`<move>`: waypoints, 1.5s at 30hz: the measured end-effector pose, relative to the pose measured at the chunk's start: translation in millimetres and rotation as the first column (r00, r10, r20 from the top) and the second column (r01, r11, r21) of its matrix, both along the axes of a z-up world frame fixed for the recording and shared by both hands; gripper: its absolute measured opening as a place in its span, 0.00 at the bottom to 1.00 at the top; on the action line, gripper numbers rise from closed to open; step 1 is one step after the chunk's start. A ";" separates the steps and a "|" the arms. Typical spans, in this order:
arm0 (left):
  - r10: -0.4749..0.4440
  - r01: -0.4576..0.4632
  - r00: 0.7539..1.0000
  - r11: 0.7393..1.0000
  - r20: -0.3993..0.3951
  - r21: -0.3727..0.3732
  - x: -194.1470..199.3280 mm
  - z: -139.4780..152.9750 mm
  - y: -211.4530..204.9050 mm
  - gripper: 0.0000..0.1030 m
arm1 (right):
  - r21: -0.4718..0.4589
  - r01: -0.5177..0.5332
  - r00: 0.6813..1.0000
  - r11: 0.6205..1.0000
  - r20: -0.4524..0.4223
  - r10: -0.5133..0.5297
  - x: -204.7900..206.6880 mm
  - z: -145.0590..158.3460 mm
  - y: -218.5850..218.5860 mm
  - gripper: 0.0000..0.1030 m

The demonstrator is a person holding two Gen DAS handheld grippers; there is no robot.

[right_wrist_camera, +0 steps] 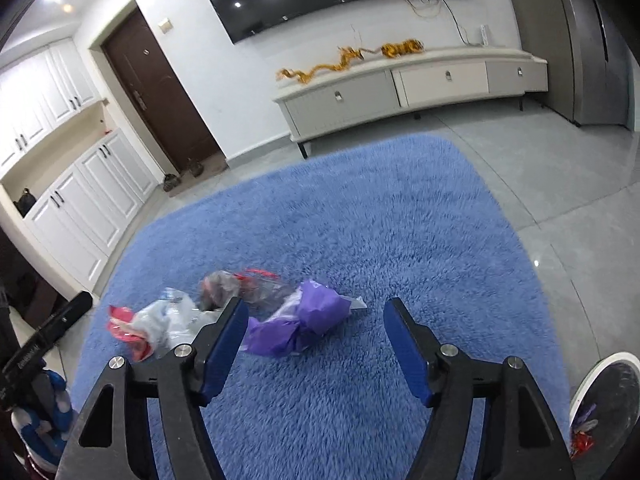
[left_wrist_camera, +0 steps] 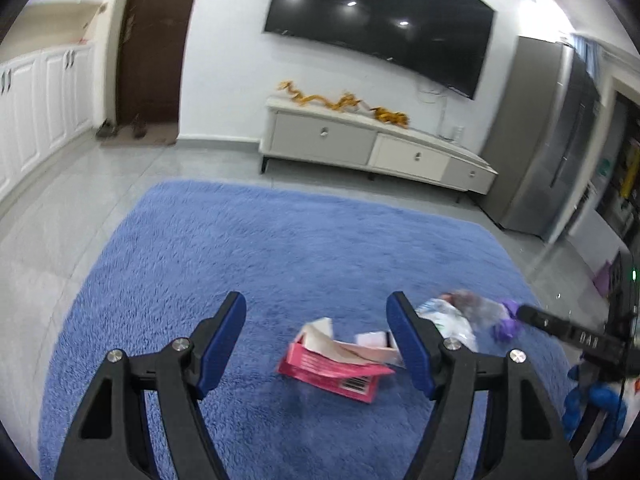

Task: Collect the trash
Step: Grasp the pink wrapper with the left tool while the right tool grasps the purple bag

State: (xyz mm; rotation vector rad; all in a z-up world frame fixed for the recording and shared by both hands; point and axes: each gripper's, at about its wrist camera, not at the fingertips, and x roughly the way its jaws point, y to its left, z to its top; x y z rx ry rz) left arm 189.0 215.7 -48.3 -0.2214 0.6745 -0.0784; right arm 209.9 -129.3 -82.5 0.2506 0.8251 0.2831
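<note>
Trash lies on a blue shag rug [left_wrist_camera: 280, 248]. In the left wrist view my left gripper [left_wrist_camera: 318, 322] is open and empty above a torn pink carton [left_wrist_camera: 332, 368], with a white plastic bag [left_wrist_camera: 452, 320] and a purple wrapper [left_wrist_camera: 506, 320] to its right. In the right wrist view my right gripper [right_wrist_camera: 316, 326] is open and empty just above the purple wrapper [right_wrist_camera: 300, 320]. A clear wrapper with dark contents [right_wrist_camera: 232, 284], the white bag [right_wrist_camera: 168, 316] and a red scrap [right_wrist_camera: 128, 336] lie left of it.
A white-rimmed bin [right_wrist_camera: 600, 404] holding some scraps sits at the right edge of the rug. A low TV cabinet [left_wrist_camera: 376, 148] stands against the far wall under a wall TV. White cupboards [right_wrist_camera: 80, 208] line the left. Grey tiles surround the rug.
</note>
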 end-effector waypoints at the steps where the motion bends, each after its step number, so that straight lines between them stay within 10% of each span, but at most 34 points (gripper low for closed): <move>1: 0.003 -0.004 1.000 1.000 -0.019 -0.021 6.3 -3.6 1.6 0.69 | -0.003 0.003 1.000 1.000 -0.009 -0.003 2.1 -2.9 1.5 0.66; 16: 0.036 -0.085 0.981 0.963 -0.193 -0.256 12.8 -47.4 17.6 0.59 | 0.027 -0.084 0.996 0.996 -0.026 0.085 1.8 -13.3 15.9 0.30; 26: 0.046 -0.093 0.986 0.949 -0.160 -0.301 -26.6 -44.9 14.9 0.34 | 0.081 -0.070 0.997 0.994 0.026 0.068 -46.9 -1.4 -6.2 0.28; 27: 0.045 -0.089 0.988 0.950 -0.151 -0.299 -31.3 -42.7 14.4 0.14 | 0.083 -0.068 0.997 0.994 0.028 0.066 -50.8 0.4 -6.8 0.28; 45: 0.009 -0.030 0.997 0.958 -0.075 -0.285 -132.0 -0.6 35.9 0.02 | 0.107 -0.047 0.995 0.993 0.091 0.038 -144.1 32.4 -15.4 0.26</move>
